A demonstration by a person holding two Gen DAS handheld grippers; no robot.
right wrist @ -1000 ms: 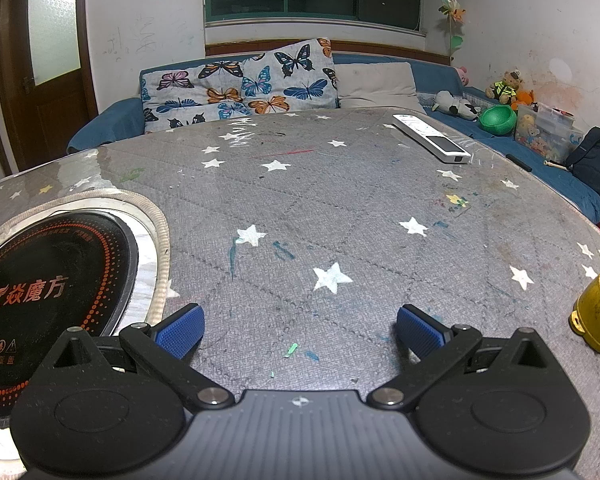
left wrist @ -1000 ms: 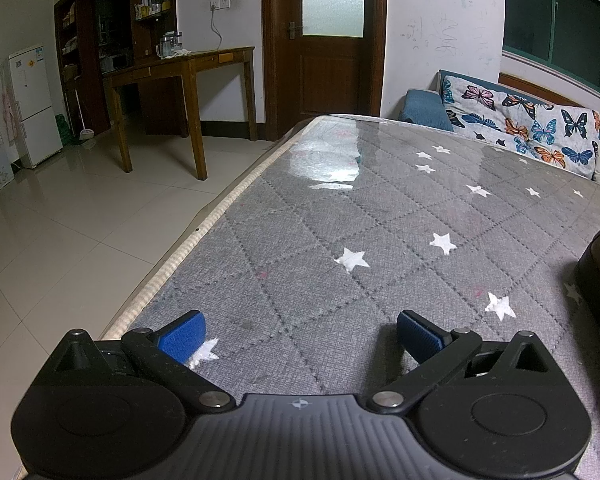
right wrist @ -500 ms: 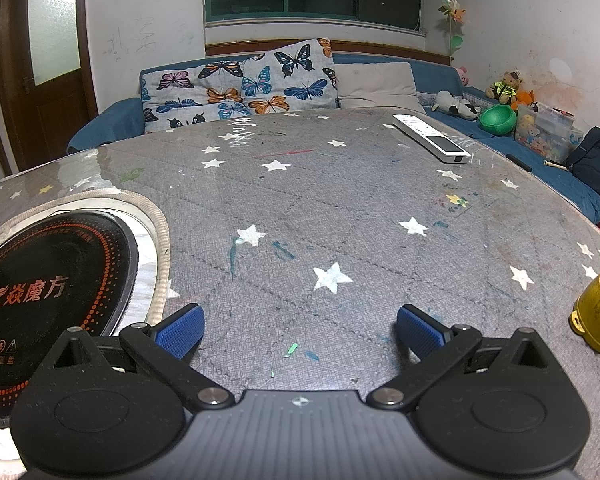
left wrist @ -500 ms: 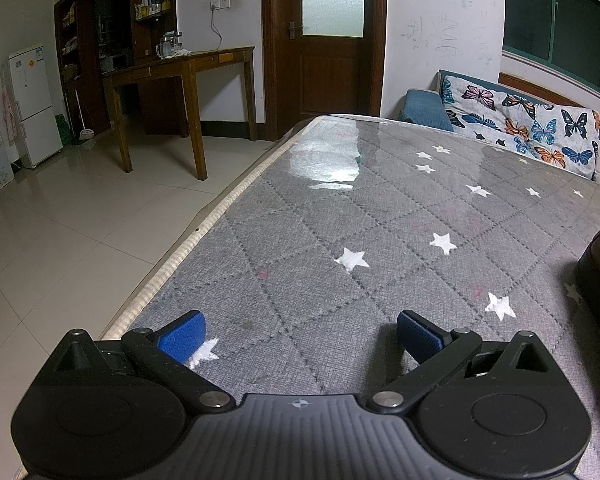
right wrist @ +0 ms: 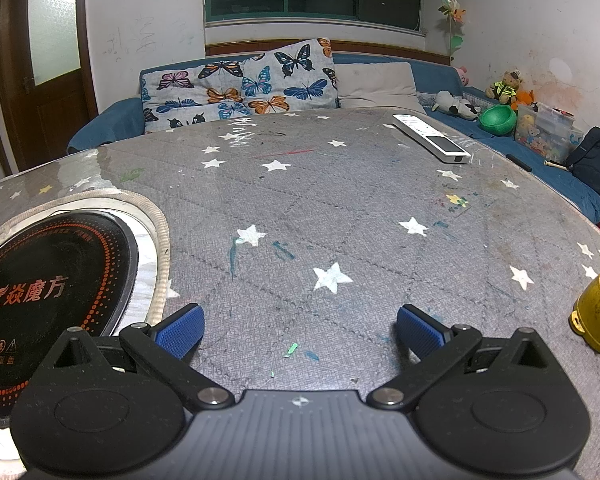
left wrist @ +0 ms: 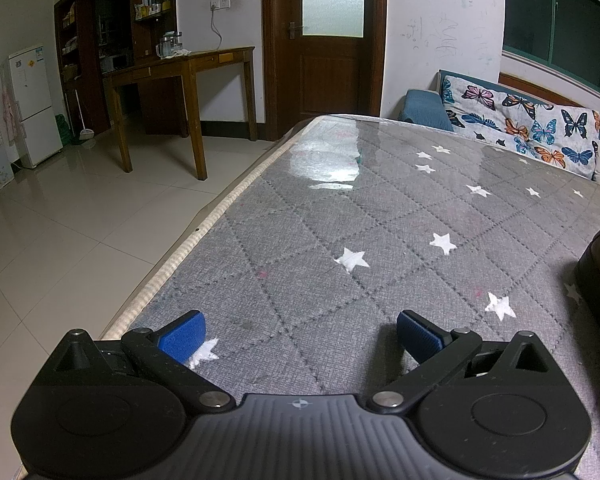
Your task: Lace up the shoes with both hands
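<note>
Both tools wide apart, empty

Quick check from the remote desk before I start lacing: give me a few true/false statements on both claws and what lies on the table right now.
1. The left claw is open and holds nothing. True.
2. The right claw is shut on a shoelace. False: it is open and empty; no lace shows.
3. A white remote control lies on the table near its far edge. True.
4. The round black cooktop sits to the right of the right claw. False: it is to its left.
5. A whole shoe lies between the left claw's fingers. False: only star-patterned cloth lies there.
</note>
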